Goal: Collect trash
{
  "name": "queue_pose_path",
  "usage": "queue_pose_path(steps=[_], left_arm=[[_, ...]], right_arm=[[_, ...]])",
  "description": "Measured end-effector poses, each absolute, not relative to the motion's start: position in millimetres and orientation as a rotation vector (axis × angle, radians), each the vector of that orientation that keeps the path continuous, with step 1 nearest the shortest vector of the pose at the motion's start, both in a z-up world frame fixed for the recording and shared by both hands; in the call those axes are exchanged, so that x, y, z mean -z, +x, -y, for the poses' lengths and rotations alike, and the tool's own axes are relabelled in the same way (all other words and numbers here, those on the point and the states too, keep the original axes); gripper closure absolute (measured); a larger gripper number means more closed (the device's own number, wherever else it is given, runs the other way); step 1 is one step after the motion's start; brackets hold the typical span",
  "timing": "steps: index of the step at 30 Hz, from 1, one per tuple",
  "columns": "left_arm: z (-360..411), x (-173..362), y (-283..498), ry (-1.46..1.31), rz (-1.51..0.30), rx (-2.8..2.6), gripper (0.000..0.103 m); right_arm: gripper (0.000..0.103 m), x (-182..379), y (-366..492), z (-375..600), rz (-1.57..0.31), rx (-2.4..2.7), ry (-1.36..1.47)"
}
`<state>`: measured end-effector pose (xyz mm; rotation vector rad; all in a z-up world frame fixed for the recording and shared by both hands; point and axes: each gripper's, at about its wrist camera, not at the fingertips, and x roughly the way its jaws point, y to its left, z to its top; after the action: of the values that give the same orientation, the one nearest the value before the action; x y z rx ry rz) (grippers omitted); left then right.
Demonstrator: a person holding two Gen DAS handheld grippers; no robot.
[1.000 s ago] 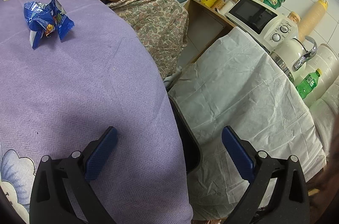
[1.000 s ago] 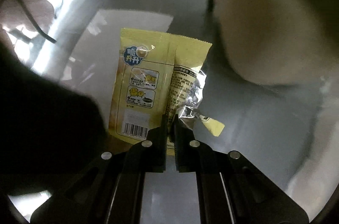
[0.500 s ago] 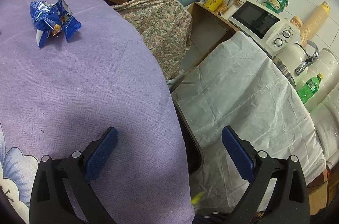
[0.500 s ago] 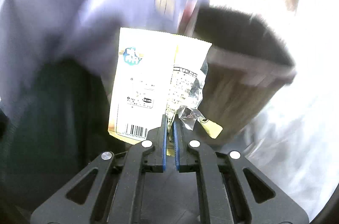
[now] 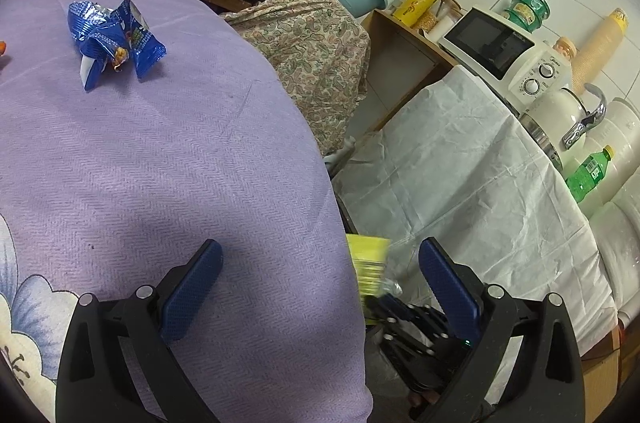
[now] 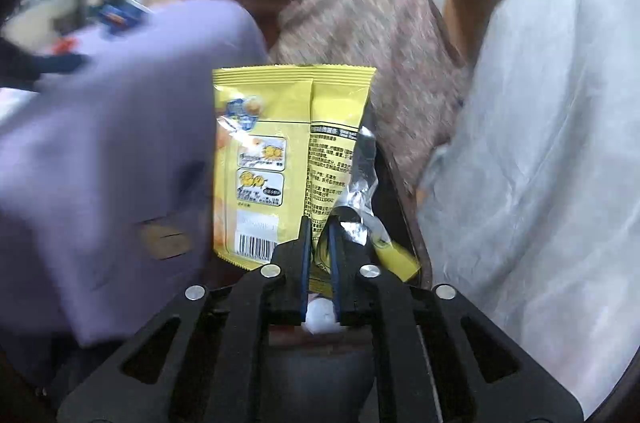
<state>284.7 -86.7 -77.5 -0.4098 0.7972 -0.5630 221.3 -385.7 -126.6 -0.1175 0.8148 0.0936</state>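
My left gripper has black plastic arms, silver screws and blue dimpled pads; my right gripper has matching black arms, blue-edged.

A table draped in a purple woven cloth with printed flowers carries a crumpled blue foil snack wrapper toward eleven o'clock; a small orange scrap lies at nine o'clock.
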Motion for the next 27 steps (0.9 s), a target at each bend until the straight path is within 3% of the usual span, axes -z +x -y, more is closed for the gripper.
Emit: queue_pose_path(steps=[2, 3, 8, 10, 18, 23, 27], left_arm=[[86.8, 77.1, 284.7, -0.409, -0.797, 0.559, 0.006], [86.5, 77.1, 284.1, -0.407, -0.796, 0.555, 0.006], [83.2, 76.5, 282.6, -0.427, -0.8, 0.535, 0.006], [77.0, 74.7, 282.9, -0.45, -0.797, 0.519, 0.006], [2.4, 45.1, 274.7, -0.589, -0.745, 0.353, 0.006], [-67.3, 18.6, 265.7, -0.517, -0.693, 0.146, 0.006], [-108.3, 20.0, 285.0, -0.364, -0.797, 0.004, 0.006]], right_arm=[[0.066, 142.3, 230.8, 379.2, -0.85, -0.065, -0.113], [0.05, 145.2, 233.3, 381.1, -0.85, -0.046, -0.11], [0.036, 105.4, 212.0, 378.9, -0.797, -0.033, -0.043], [0.022, 79.3, 210.6, 376.5, -0.766, -0.061, 0.007], [0.014, -0.9, 252.7, 307.4, -0.678, -0.364, 0.068], [0.013, -14.1, 296.8, 242.6, -0.737, -0.485, 0.021], [0.01, -20.7, 328.0, 179.1, -0.791, -0.582, -0.044]])
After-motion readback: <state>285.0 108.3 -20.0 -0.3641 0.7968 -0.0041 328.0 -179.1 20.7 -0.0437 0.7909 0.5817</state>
